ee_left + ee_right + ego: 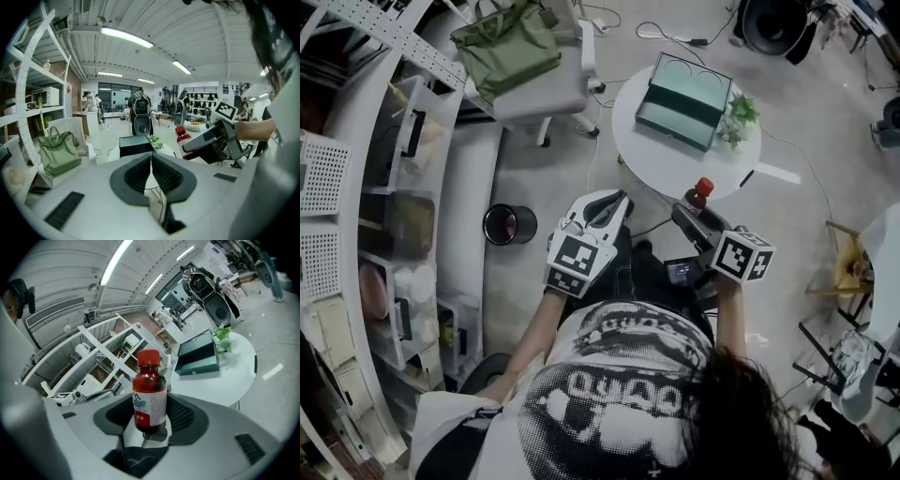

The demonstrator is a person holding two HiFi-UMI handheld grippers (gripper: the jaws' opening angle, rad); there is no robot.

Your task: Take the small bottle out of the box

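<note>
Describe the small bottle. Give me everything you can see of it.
The small bottle is dark red-brown and see-through, with its red cap on and a white label whose blue and red print is too small to read. It stands upright between the jaws of the right gripper, whose pads press on its lower body from both sides. It is held in the air, clear of the dark green box on the round white table.

Red-capped bottle [149, 392] upright between tool [151, 416] jaws
</note>
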